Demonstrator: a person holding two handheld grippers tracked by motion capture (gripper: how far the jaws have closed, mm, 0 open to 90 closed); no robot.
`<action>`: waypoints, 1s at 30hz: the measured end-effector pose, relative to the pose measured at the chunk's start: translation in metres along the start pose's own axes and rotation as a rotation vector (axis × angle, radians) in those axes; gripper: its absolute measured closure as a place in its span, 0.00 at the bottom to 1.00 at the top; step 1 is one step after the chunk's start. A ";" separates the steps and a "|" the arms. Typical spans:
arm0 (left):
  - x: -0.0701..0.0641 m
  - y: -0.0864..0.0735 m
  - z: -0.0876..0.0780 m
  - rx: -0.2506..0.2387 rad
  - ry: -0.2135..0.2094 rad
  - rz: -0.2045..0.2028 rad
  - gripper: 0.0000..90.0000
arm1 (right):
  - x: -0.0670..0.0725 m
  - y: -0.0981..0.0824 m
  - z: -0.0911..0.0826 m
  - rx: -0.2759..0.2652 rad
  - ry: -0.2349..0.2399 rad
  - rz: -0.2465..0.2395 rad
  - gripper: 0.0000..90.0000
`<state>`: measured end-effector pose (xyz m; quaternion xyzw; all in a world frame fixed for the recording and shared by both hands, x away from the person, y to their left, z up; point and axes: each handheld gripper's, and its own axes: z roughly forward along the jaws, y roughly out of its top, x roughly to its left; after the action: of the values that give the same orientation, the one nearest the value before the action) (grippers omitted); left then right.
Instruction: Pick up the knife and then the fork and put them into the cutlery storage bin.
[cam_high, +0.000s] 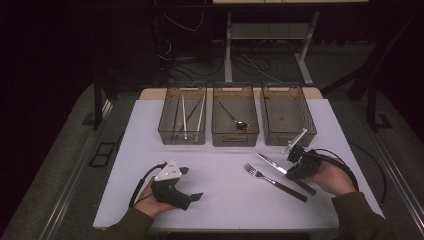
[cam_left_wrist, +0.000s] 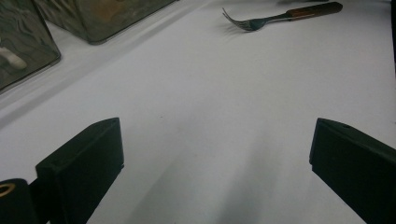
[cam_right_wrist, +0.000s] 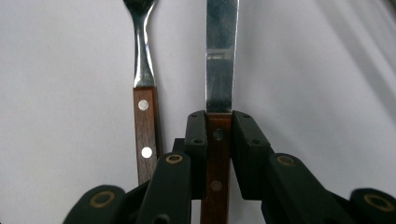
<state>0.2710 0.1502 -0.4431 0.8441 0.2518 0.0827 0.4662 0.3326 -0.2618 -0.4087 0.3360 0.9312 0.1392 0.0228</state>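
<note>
step: right claw (cam_right_wrist: 218, 122) clamped on the knife (cam_right_wrist: 221, 56) by its wooden handle, knife flat on the worktop (cam_high: 220, 175) beside the fork (cam_right_wrist: 142, 70) | left claw (cam_left_wrist: 212, 158) wide, parked, holding nothing | next: guessing a clean lift toward the bins, keep it off the fork

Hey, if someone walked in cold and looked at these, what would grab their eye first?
Probably the right tongs, shut on the knife by its wooden handle, with the fork lying alongside. Behind them, three clear bins line the table's far edge, and the left tongs rest open.
</note>
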 end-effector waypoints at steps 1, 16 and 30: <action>0.000 0.000 0.000 0.000 0.000 0.000 0.02 | -0.001 -0.001 -0.001 -0.014 0.004 0.007 0.86; 0.000 0.000 0.000 -0.002 -0.001 0.001 0.02 | -0.022 -0.020 -0.021 -0.225 0.067 0.099 0.86; 0.001 0.000 0.000 -0.004 -0.002 0.000 0.02 | -0.033 -0.032 -0.033 -0.402 0.057 0.172 0.86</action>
<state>0.2714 0.1508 -0.4430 0.8432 0.2512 0.0824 0.4681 0.3335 -0.3145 -0.3873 0.3989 0.8529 0.3329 0.0512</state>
